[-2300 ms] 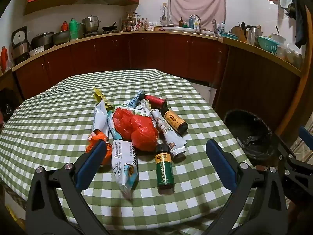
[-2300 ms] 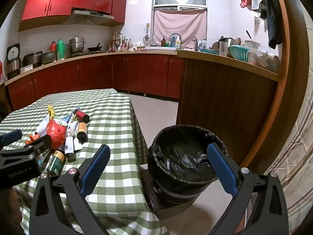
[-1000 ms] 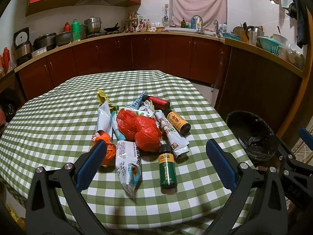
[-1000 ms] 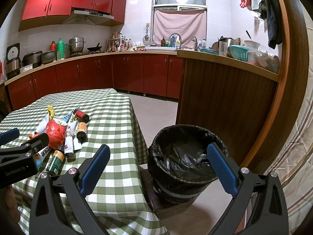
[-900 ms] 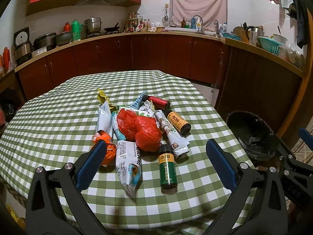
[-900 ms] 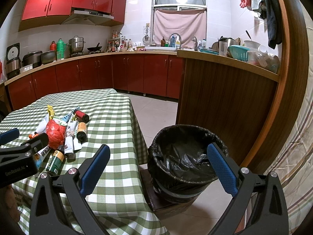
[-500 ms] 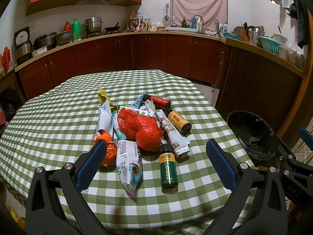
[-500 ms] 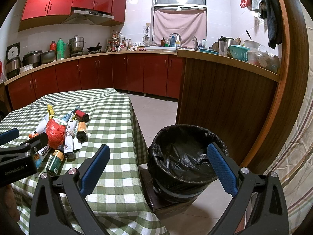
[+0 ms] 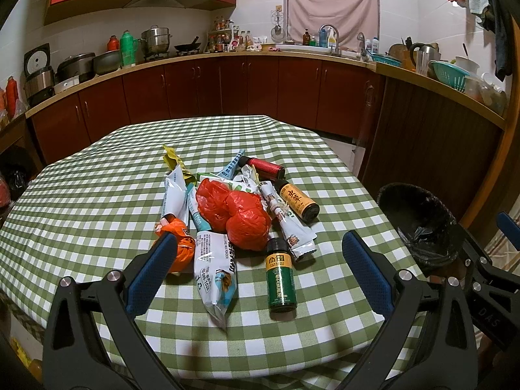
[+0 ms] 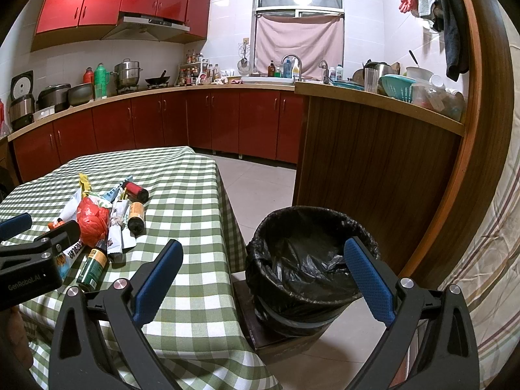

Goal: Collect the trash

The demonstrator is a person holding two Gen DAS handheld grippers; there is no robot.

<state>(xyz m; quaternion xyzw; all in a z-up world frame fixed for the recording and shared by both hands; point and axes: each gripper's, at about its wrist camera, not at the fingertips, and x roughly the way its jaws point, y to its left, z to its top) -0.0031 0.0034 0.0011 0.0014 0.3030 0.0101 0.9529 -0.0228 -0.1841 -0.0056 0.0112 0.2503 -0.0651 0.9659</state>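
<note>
Nothing changed over last seconds: trash pile (image 9: 240, 217) unmoved mid-desk (image 9: 81, 195), no item lifted. Left gripper (image 9: 256, 273) at pile's 6 o'clock, jaws apart, empty. Right gripper (image 10: 263, 276) jaws apart, facing bin (image 10: 308, 260) beside desk. Collection not begun; first pick probably green bottle (image 9: 280, 273).

Woven green-and-white checked cloth (image 9: 97, 195) covers the bench — matt, slightly wrinkled. Crinkled glossy red plastic bags (image 9: 234, 211); printed foil-like sachets (image 9: 214, 266); green bottle (image 9: 280, 276) with a paper-like label. Bin (image 10: 308, 260) lined with shiny black plastic film. Gripper pads (image 9: 152, 273) — blue, textured, on matt black frames.
</note>
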